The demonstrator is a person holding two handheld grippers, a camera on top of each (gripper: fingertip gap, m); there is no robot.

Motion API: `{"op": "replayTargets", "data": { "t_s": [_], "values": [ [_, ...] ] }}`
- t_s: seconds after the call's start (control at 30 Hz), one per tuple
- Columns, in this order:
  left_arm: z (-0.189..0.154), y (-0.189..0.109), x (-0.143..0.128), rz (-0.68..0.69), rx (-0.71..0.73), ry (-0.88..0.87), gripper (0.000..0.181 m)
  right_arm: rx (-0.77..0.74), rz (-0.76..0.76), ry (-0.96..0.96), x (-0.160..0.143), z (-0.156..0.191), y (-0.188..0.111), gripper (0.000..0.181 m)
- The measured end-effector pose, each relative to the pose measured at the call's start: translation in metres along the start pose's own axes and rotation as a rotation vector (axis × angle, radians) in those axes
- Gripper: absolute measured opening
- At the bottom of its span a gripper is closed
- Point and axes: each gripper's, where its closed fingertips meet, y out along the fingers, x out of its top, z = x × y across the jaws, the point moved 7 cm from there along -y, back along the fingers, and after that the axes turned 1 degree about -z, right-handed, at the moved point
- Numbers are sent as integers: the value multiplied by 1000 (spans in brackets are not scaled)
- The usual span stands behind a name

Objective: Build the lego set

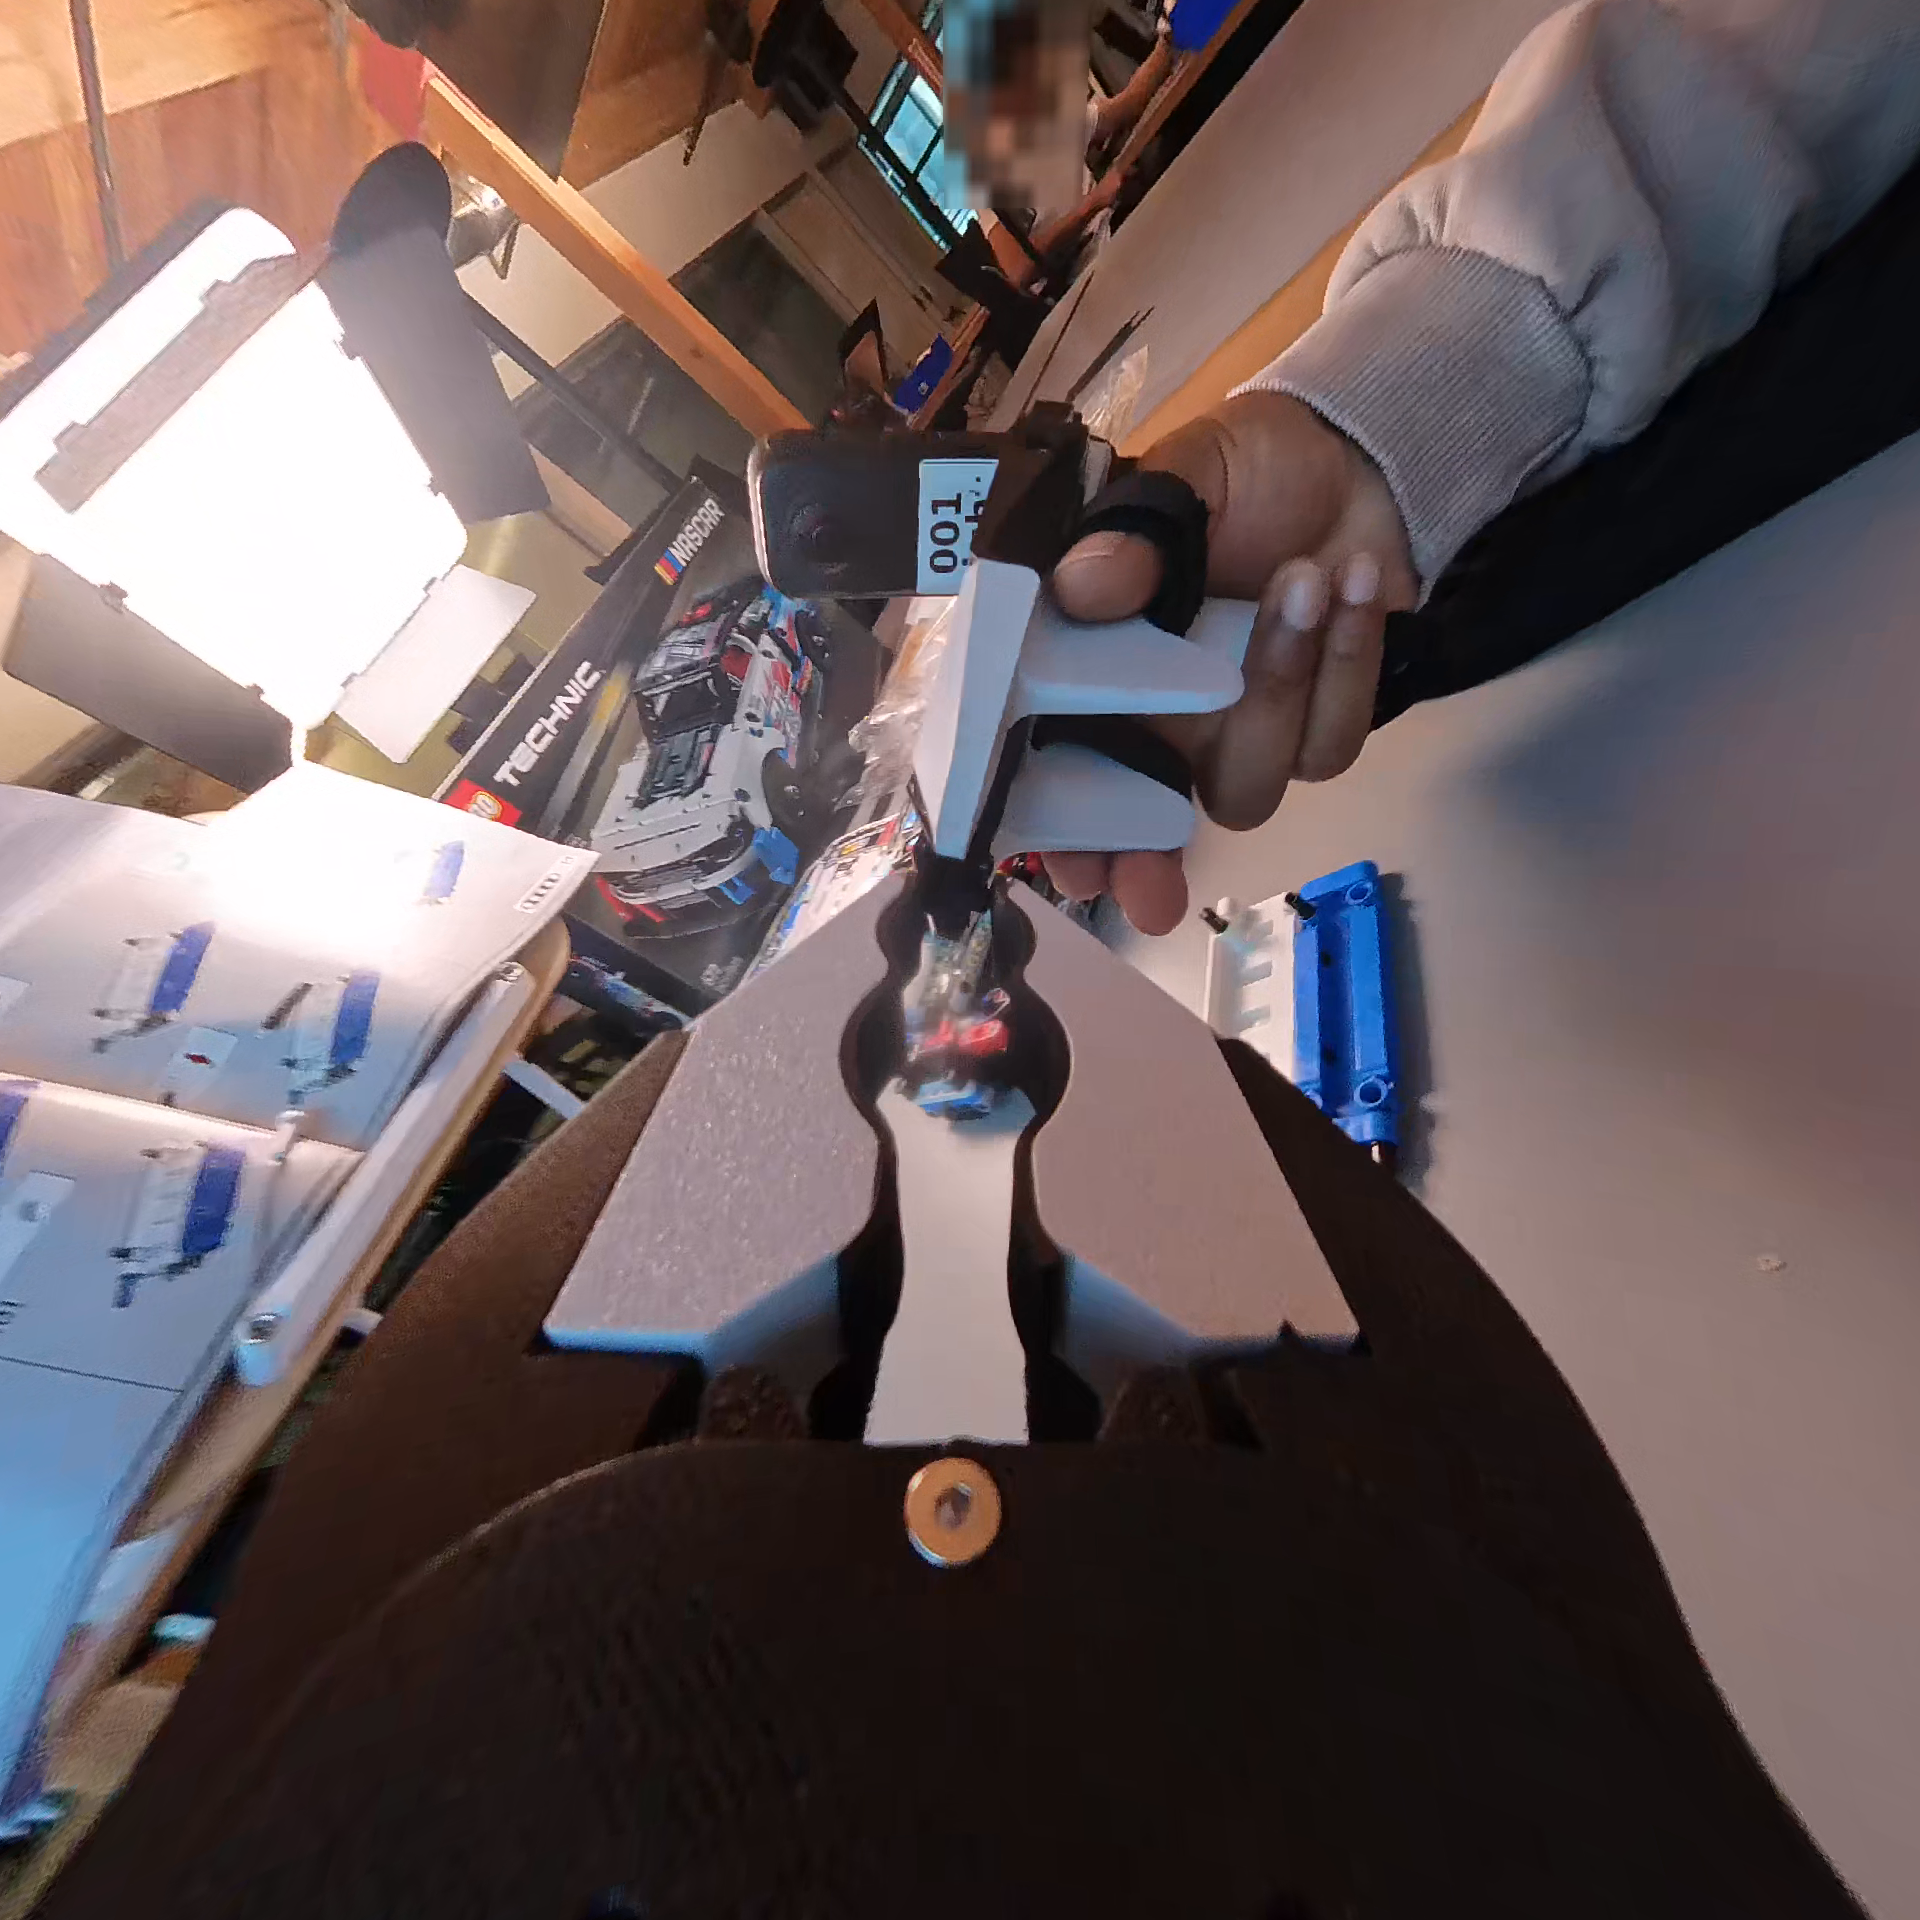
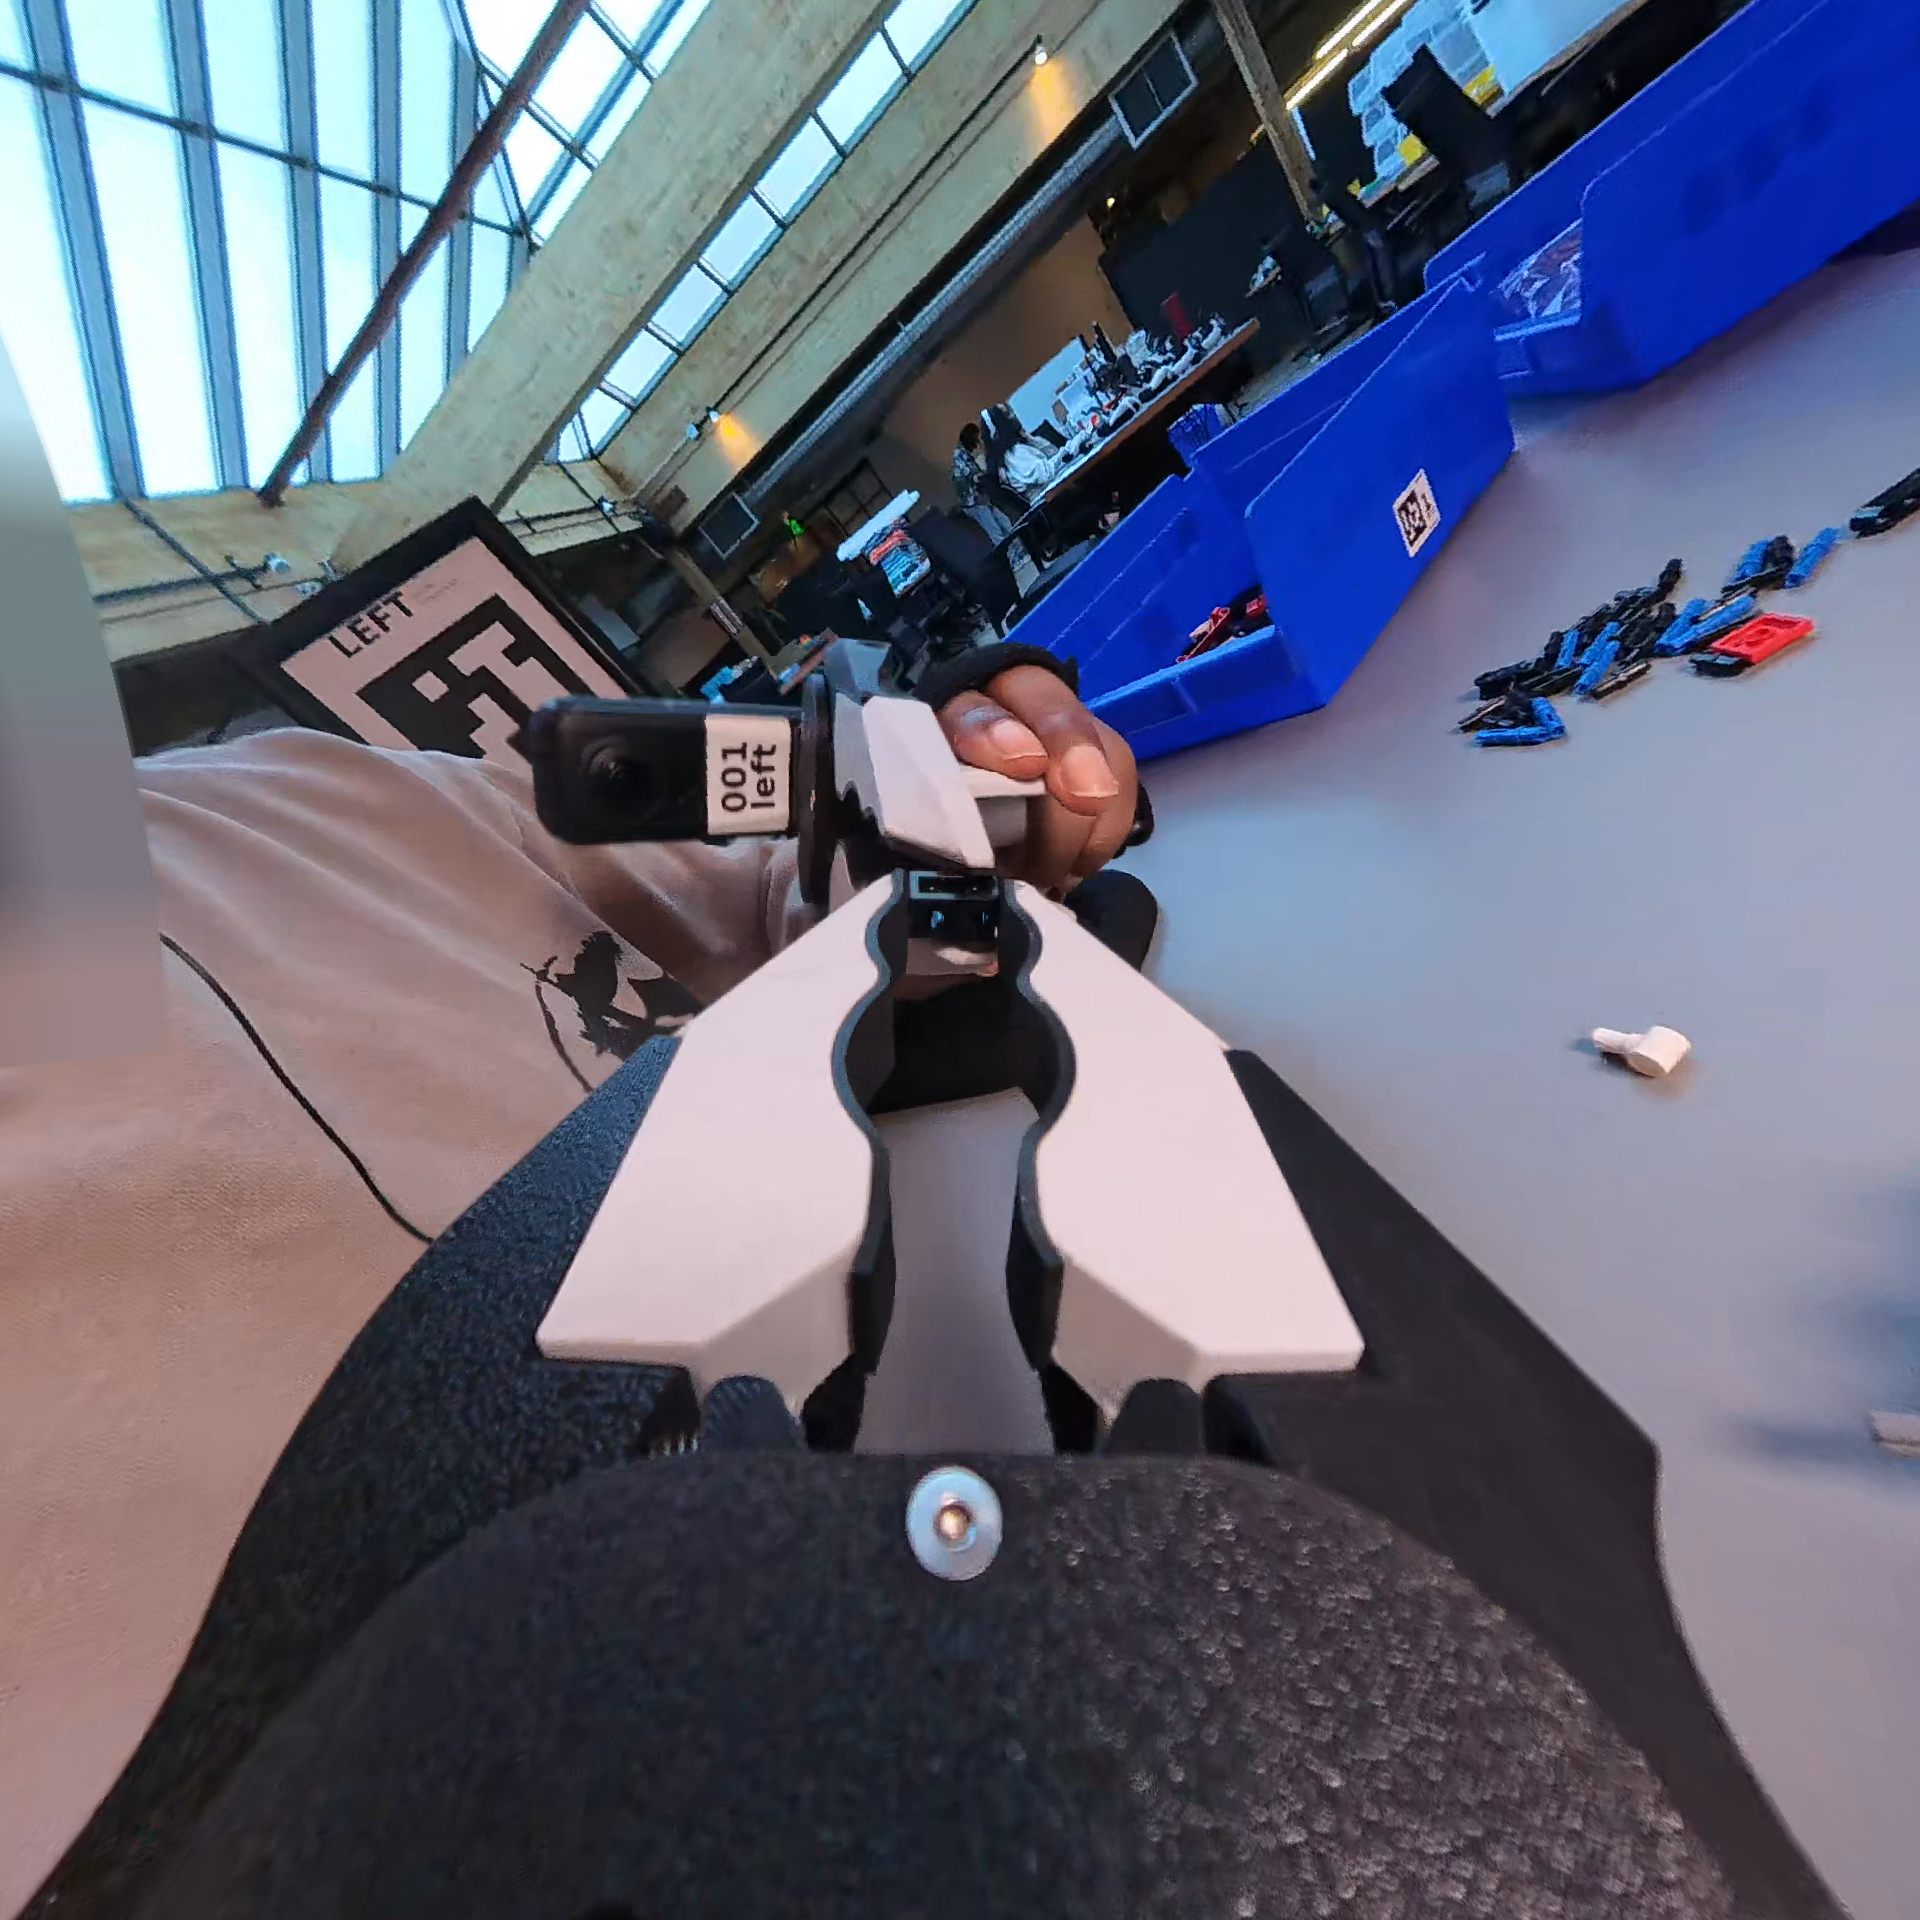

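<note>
Lego piece (image 2: 951, 914) half-hidden, hand-held grippers meeting

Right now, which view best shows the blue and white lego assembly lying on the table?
Left wrist view: the blue and white lego assembly lies there on the grey table, beside the tool. The right wrist view doesn't show it.

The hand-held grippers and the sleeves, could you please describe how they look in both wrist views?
Each hand-held gripper has two pale grey, angular fingers with black scalloped inner edges, on a black textured body with a silver screw. The left hand-held gripper and right hand-held gripper each carry a black camera bearing a white label. The person wears a light beige sweatshirt with ribbed cuffs and black hand straps.
</note>
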Motion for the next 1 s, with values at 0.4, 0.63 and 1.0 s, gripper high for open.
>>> {"op": "replayTargets", "data": {
  "t_s": [0.4, 0.63, 1.0],
  "values": [
    [20, 1, -16, -241, -423, -1130, 33, -304, 67, -1028, -4, 26, 2, 14],
    [12, 6, -17, -234, -509, -1258, 21, -331, 101, -1123, -7, 28, 4, 14],
    [10, 12, -32, -198, -565, -1513, 10, -403, 180, -1231, -14, 23, 5, 14]
  ]
}}
